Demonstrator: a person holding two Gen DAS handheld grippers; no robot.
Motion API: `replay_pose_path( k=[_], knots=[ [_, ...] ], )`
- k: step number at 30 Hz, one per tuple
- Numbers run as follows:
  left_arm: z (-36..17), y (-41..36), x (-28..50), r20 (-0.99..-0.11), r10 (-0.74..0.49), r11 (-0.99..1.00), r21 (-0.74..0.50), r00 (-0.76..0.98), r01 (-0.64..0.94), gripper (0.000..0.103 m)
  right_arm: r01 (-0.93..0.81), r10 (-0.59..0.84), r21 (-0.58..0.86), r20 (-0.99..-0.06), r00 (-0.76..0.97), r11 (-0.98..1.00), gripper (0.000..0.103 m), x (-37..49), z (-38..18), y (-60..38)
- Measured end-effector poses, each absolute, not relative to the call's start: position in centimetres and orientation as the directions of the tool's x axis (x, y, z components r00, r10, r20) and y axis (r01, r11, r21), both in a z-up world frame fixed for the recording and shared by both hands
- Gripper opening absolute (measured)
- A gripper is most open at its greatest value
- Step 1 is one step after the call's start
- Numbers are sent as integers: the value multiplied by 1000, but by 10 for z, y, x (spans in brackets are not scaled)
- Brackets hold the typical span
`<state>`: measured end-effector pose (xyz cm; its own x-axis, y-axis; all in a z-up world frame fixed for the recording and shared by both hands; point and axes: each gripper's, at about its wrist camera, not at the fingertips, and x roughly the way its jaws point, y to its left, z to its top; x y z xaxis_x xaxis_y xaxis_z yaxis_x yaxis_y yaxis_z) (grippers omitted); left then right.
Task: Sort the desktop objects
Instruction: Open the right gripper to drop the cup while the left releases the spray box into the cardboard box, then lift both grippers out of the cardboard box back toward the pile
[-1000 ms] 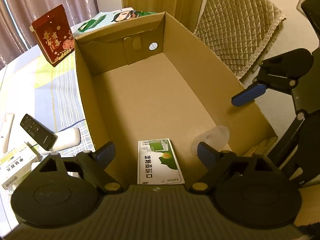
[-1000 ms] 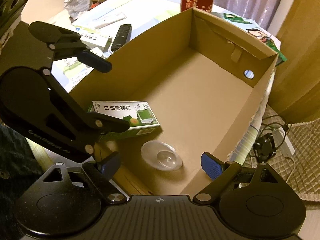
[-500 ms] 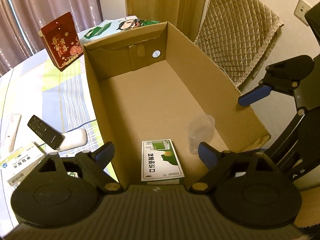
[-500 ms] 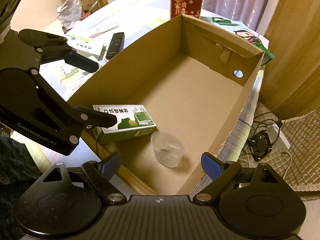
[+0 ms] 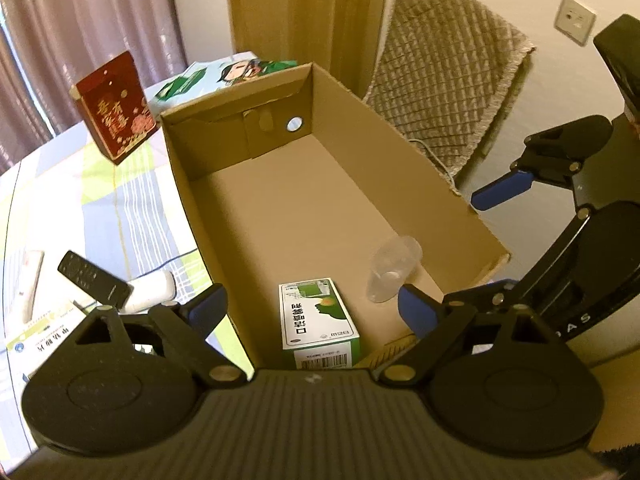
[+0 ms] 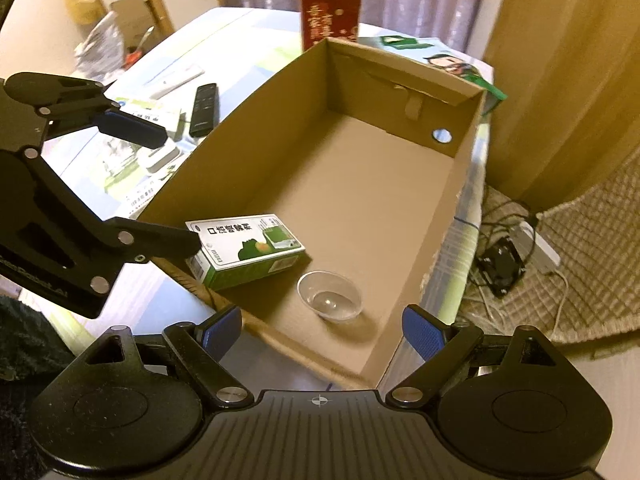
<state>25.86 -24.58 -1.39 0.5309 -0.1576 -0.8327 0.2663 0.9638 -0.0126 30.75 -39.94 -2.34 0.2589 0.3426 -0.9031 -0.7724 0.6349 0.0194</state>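
An open cardboard box [image 5: 404, 152] [image 6: 460, 184] stands on the table. Inside, at its near end, lie a green-and-white medicine box [image 5: 316, 320] [image 6: 248, 248] and a clear plastic cup [image 5: 392, 272] [image 6: 330, 300], the cup upright. My left gripper [image 5: 312, 312] is open and empty above the box's near end. My right gripper [image 6: 322, 330] is open and empty above the box's near right corner. Each gripper shows in the other's view, the right one [image 5: 568, 200] and the left one [image 6: 80, 184].
On the table left of the box lie a black remote [image 5: 94, 282] [image 6: 205, 109], a white device [image 5: 150, 298], medicine cartons [image 5: 38, 344] and papers. A red gift box [image 5: 114, 118] [image 6: 330, 12] stands behind. A quilted chair [image 5: 448, 92] and floor cables [image 6: 516, 248] are right.
Both grippers have risen and pulled back from the box. The plastic cup, tipped and blurred a second ago, now stands upright on the box floor.
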Motion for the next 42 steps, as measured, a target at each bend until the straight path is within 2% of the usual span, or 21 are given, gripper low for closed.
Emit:
replay_pose_path(
  k=[15,21,28,36,42],
  knots=[
    [12,-197,218,-787,-236,937,-28,571,349,92,-596,349,65,-859,374,801,90,265,4,-385],
    [17,-147,194,-768,-223,949,-30,600,314,94,-495,400,157,-808,433,854,90,250,8,-372],
    [-3,-63,172,-805,-146,978,-29,575,207,95,-404,405,221,-792,456,888,90,243,-1,-351],
    [-26,6,177,-836,-38,962,118,548,247,95,-332,376,232,-791,483,914,90,243,-6,-331],
    [-35,28,202,-833,-40,921,184,552,344,95,-252,336,238,-802,493,938,90,249,-12,-326]
  ],
)
